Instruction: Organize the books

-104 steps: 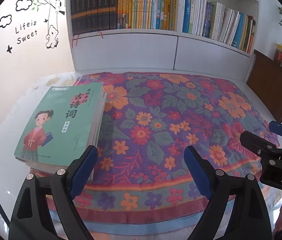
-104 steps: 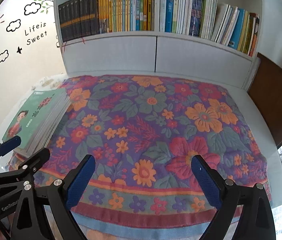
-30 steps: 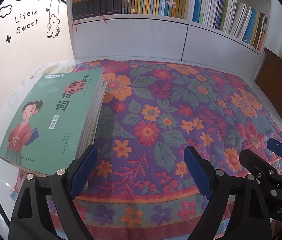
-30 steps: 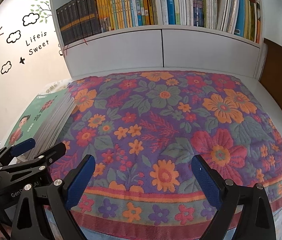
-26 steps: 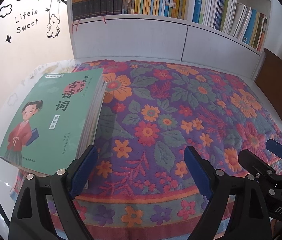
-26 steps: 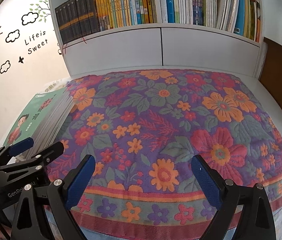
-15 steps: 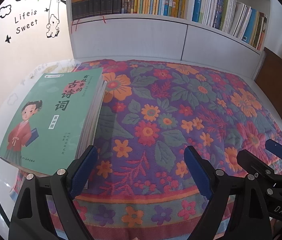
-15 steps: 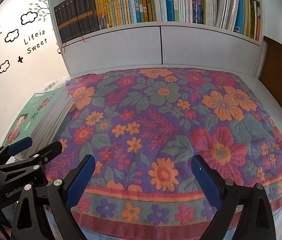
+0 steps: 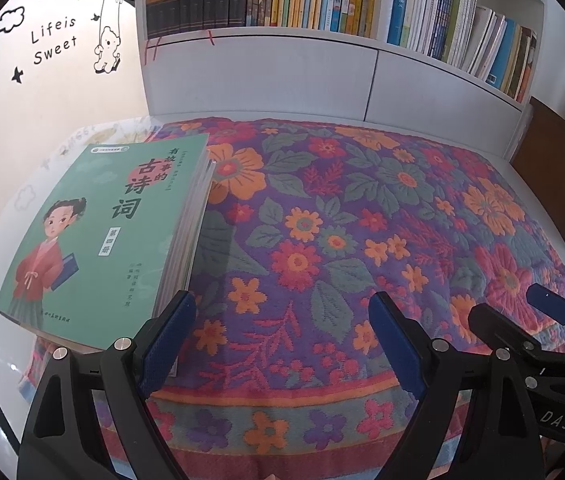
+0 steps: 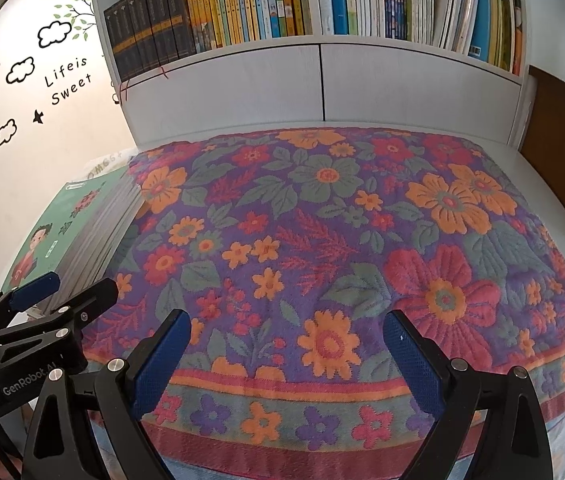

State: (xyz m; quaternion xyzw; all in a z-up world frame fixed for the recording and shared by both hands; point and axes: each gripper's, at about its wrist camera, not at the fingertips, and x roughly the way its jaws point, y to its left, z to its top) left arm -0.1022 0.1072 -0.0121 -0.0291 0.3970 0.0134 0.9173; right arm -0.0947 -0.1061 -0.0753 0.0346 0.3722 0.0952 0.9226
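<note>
Books (image 9: 98,232) lie in a flat stack at the left edge of the flowered cloth (image 9: 342,240), a green cover with a drawn child on top, edges fairly square. The right wrist view shows the same stack (image 10: 82,236) from the side, several books deep. Behind the cloth stands a white shelf (image 9: 282,68) whose row is packed with upright books, the rightmost ones leaning. The left gripper (image 9: 282,340) hangs low at the near edge of the cloth, its fingers spread wide with nothing between them; the left finger (image 9: 170,332) sits just beside the stack's near right corner. The right gripper (image 10: 286,356) is likewise spread and holds nothing, over the bare middle of the cloth, well apart from the stack. Neither tool grips a book, so the step in hand cannot be settled: the stack may be waiting to be sorted or carried to the shelf, or it may be the tidy pile that the task wanted. If books are to be moved, I judge the left gripper is better placed. It would need to slide a finger under the top cover's free edge and pinch without dragging the books below. Thin covers may flex or slip in the pads.
</note>
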